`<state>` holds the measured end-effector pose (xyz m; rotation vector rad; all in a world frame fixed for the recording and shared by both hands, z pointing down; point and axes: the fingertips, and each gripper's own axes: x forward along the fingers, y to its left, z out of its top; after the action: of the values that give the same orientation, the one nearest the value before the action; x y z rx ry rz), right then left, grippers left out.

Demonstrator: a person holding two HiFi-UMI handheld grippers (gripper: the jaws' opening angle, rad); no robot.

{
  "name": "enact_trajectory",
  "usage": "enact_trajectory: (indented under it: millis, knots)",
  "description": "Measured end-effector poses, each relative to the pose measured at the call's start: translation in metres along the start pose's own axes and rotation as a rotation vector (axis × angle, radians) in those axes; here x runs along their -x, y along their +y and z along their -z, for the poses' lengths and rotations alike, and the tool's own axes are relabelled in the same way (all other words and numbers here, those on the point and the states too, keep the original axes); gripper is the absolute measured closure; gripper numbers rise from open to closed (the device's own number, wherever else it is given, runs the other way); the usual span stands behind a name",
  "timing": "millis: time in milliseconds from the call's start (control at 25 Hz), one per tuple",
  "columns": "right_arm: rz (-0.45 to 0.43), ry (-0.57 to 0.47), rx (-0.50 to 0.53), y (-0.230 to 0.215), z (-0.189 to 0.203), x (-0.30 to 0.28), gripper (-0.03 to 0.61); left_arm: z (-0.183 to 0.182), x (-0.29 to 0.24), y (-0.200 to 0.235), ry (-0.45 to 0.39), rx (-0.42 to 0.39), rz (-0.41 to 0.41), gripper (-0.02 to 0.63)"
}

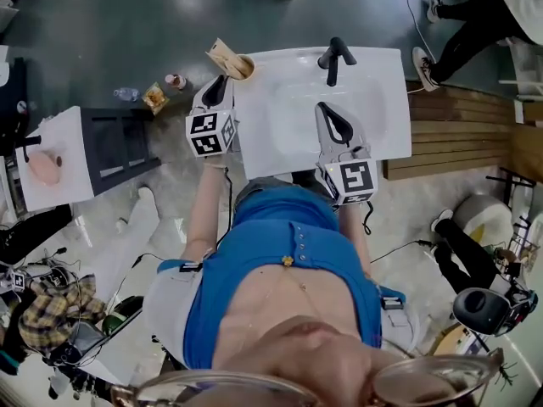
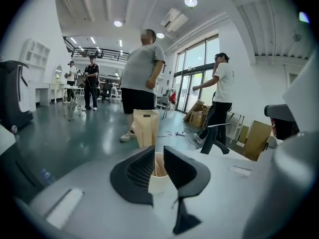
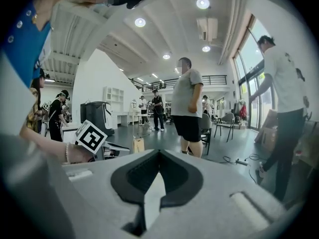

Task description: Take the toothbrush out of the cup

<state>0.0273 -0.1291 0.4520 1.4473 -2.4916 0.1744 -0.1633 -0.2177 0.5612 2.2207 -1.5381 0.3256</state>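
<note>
A white cup stands on the far left corner of the white sink counter. A flat beige toothbrush pack sticks up out of it and leans away to the left. My left gripper is just short of the cup, low over the counter. In the left gripper view its jaws stand a little apart. The cup shows through the gap, and the beige pack rises behind the left jaw. Nothing is pressed between the pads. My right gripper hovers over the middle of the counter, its fingertips together and empty.
A black faucet stands at the back of the counter, right of the cup. Several people stand on the dark floor beyond the counter. A black cabinet and small bottles are to the left.
</note>
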Motion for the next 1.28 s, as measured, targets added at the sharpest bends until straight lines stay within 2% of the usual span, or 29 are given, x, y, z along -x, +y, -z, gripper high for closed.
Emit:
enact_trajectory:
  millis: [160, 520, 600, 760, 1280]
  knots:
    - [0.025, 0.011, -0.004, -0.004, 0.005, 0.006, 0.575, 0.006, -0.014, 0.01, 0.025, -0.006, 0.004, 0.489]
    - [0.084, 0.025, -0.015, -0.018, 0.013, 0.021, 0.575, 0.021, -0.041, 0.017, 0.077, -0.011, 0.046, 0.414]
    - [0.092, 0.028, -0.019, -0.023, 0.015, 0.024, 0.576, 0.021, -0.044, 0.015, 0.07, -0.008, 0.052, 0.42]
    - [0.103, 0.029, -0.024, -0.028, 0.017, 0.028, 0.575, 0.019, -0.044, 0.015, 0.055, -0.015, 0.049, 0.524]
    - [0.075, 0.014, -0.015, -0.025, 0.014, 0.019, 0.575, -0.011, -0.022, 0.011, -0.038, -0.061, 0.043, 0.546]
